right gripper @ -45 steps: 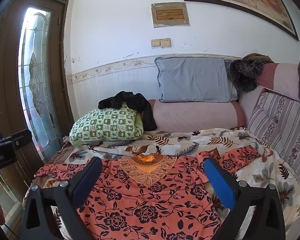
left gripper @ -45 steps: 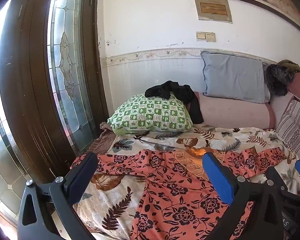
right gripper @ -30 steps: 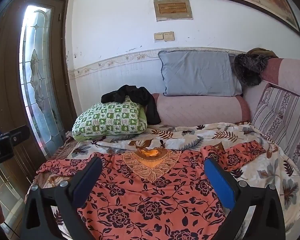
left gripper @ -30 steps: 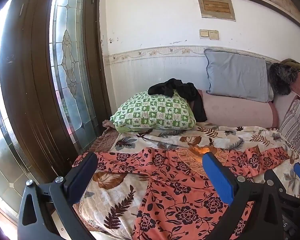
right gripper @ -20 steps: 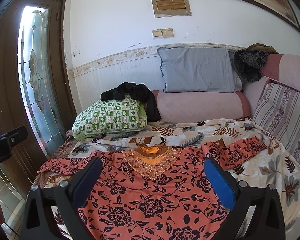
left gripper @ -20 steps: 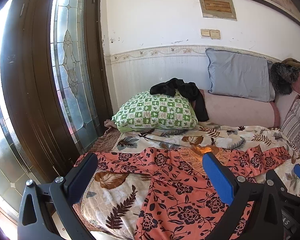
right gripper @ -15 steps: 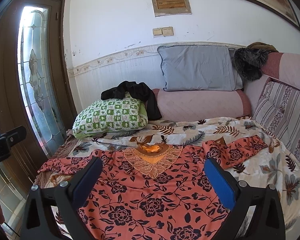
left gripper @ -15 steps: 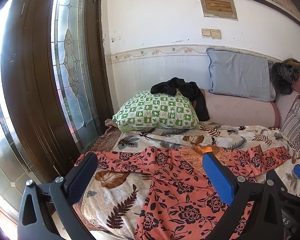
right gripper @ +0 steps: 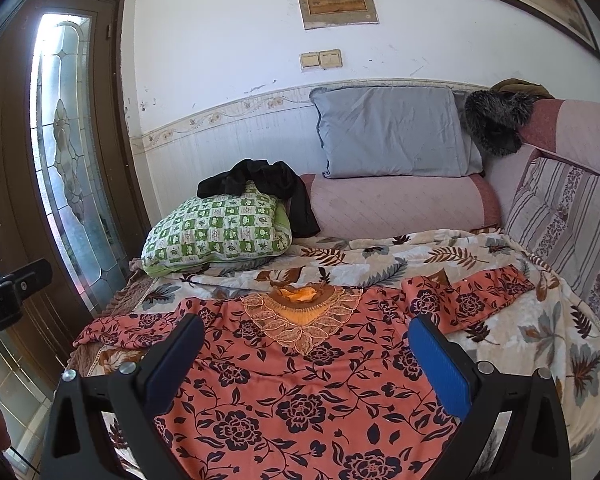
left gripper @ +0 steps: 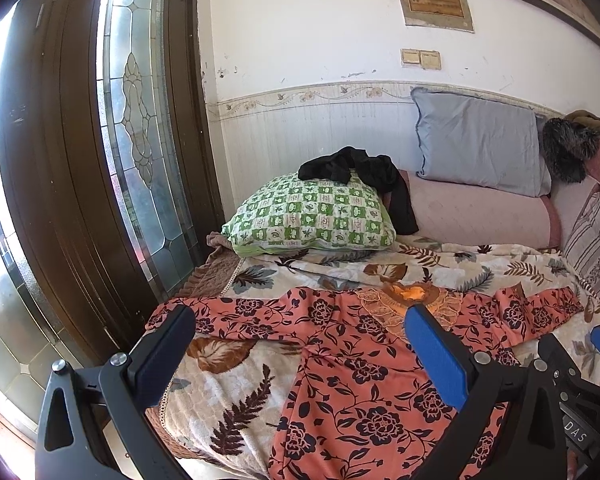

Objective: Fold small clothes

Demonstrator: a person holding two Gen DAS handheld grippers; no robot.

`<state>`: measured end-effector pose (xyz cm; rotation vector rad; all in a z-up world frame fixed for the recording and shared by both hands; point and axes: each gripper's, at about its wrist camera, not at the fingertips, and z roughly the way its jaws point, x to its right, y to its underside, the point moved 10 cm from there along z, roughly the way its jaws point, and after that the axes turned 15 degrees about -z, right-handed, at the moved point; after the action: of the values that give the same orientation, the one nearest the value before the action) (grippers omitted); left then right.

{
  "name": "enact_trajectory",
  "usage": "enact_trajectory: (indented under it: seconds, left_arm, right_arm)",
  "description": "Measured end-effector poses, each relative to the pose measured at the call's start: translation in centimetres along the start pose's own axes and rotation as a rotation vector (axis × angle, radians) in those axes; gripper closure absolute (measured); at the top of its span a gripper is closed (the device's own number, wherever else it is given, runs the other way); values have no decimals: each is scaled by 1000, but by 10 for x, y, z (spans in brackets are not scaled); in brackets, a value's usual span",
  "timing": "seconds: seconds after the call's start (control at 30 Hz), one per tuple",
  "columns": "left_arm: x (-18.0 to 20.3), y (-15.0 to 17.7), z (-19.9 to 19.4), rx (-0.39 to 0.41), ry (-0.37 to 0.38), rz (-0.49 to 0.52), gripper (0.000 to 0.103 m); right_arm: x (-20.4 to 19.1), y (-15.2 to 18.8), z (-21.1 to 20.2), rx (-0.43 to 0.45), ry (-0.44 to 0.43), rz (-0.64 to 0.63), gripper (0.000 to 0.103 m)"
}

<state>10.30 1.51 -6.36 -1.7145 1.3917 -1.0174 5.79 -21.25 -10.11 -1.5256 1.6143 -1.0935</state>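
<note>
A: Garment [right gripper: 300,384] first: where is it lying?

B: The orange floral dress is spread flat on the leaf-print blanket [right gripper: 540,332] of the bed, its embroidered neckline [right gripper: 304,320] toward the wall. One sleeve [right gripper: 468,296] stretches to the right, the other [left gripper: 228,312] to the left edge near the glass door [left gripper: 140,160].

A: And the two grippers?

B: The left gripper [left gripper: 300,352] hovers above the left half of the dress, jaws wide, holding nothing. The right gripper [right gripper: 306,360] is over the middle of the dress, jaws also wide and empty.

A: What is behind?

B: A green checked pillow [right gripper: 220,232] with a black cloth [right gripper: 268,184] on it, and a grey pillow [right gripper: 392,132] on a pink bolster [right gripper: 400,204].
</note>
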Motion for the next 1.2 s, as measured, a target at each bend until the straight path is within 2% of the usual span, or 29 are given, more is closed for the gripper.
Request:
enact_trajectory:
  seconds: [0.57,1.03,1.13,1.2]
  left_arm:
    - [30,11,53,-55,-5,51,0]
    - [67,42,136,-135,13,87,0]
    - [79,49,158,-143,22,84,0]
    - [88,61,180,-182,22,82,0]
  right_arm:
    - [33,7,44,-45,33,39,0]
    - [68,31,112,-110,70,92,0]
    - [74,37,127,-117,48,95,0]
    - [87,43,139,-126,27,123,0]
